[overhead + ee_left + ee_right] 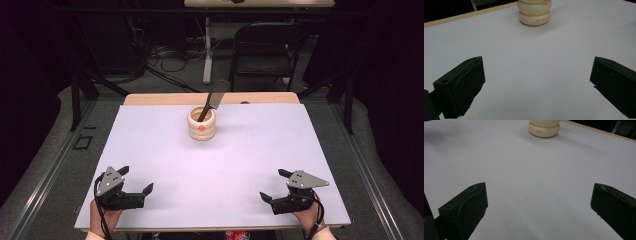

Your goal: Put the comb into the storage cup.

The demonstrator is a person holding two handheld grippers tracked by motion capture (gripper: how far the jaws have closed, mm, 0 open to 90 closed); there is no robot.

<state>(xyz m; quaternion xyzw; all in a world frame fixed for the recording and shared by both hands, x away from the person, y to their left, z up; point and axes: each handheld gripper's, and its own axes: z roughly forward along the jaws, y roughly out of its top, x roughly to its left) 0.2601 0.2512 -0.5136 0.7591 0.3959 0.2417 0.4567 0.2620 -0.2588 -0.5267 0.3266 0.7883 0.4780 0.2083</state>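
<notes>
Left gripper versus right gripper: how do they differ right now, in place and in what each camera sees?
The left gripper rests near the white table's near left corner; the right gripper near its near right corner. The left gripper view has the cream ribbed holder up and slightly left of centre; the right gripper view has it a little right of centre. Both are open, hold nothing, and sit equally far from the holder with its knife.
</notes>
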